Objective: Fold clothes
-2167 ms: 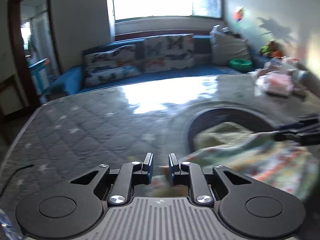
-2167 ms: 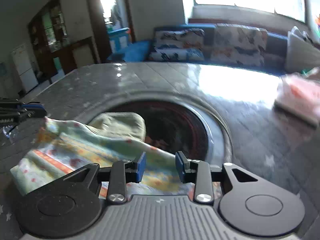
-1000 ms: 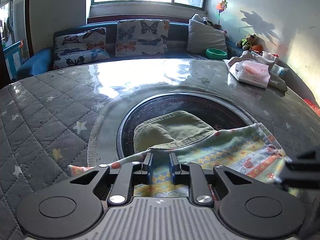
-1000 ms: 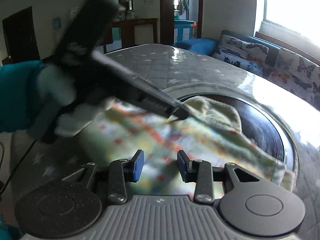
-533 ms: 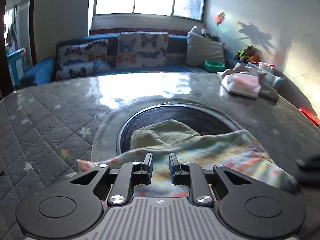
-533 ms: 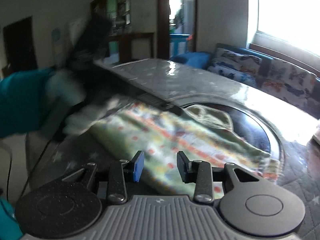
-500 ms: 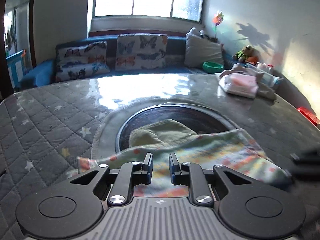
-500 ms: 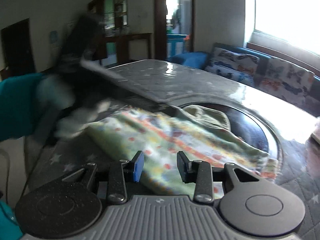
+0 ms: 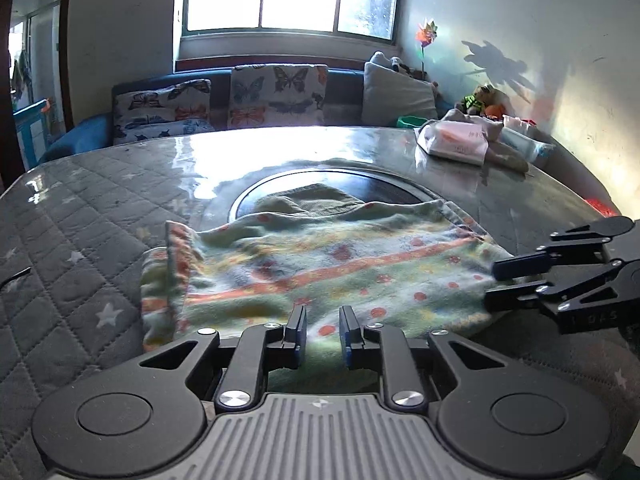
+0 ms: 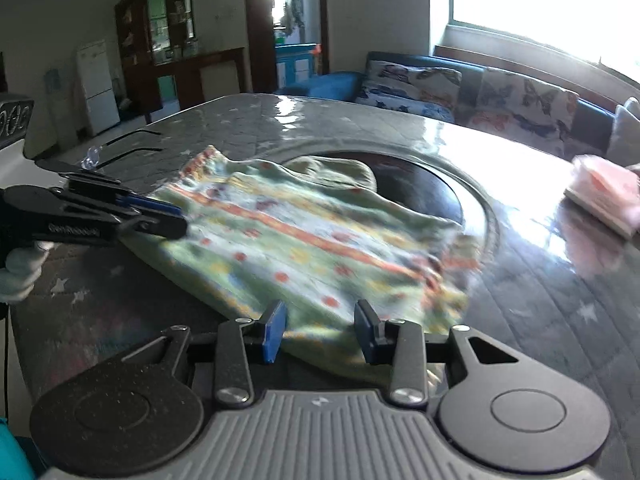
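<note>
left hand-held gripper [image 9: 322, 334]: I see my jaws a narrow gap apart, the near edge of the cloth under and between the tips; can't tell if the pads pinch it.
right hand-held gripper [image 10: 320, 330]: jaws set wider apart, cloth edge lying between them, pads not pressing it as far as I can see.
count: two hand-held grippers, one patterned cloth [image 9: 320, 268], one olive garment [image 9: 308, 202], one white packet [image 9: 454, 142], three cushions on the sofa.
cloth look: pale green fleece, orange stripes, red and yellow dots, spread flat, left edge folded over.
cloth place: on the quilted grey counter [image 9: 80, 224], far edge lapping the dark round inset [image 9: 360, 184], over the olive garment.
person: one white-gloved hand [image 10: 18, 268].
</note>
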The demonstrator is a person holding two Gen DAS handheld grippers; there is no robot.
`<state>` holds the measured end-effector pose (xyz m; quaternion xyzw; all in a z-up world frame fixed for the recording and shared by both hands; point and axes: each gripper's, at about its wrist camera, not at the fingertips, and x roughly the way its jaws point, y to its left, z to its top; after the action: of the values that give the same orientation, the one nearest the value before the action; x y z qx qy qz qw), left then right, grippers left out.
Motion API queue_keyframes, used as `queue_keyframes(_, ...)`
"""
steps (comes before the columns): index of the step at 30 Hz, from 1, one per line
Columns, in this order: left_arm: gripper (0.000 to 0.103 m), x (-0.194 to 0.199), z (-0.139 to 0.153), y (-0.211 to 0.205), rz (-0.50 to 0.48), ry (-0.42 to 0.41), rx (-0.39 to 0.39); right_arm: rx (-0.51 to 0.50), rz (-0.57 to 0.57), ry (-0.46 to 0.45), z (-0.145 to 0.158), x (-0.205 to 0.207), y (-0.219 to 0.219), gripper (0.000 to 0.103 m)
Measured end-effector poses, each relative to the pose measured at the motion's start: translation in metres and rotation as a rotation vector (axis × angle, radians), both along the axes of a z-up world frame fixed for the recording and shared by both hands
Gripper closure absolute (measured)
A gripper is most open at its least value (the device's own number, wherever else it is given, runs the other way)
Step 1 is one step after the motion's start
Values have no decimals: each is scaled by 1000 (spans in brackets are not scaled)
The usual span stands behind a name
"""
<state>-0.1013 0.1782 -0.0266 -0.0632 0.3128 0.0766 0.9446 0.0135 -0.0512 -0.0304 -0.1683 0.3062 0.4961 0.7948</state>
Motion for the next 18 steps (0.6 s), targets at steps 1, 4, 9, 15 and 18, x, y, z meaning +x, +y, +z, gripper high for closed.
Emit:
queue_keyframes(1,82,-2,0,2,5,-2,1,-7,-8,-8,-1,1,-3,67)
queue_keyframes(4,82,-10,-1,11,34,6,4,-10,-13,-11,-2,4,-13,73)
queue_keyframes(9,79,-30,-6,33,107,19,-24,-22,-11,-14,3,4,-17,71)
queue_keyframes(15,80,-31,12,38,137,-8,-18,0,-5,-26,21,9,-4,57)
queue_keyframes(18,80,-11,18,41,132,-17,-17,18,16,-23,23,16,13,51)
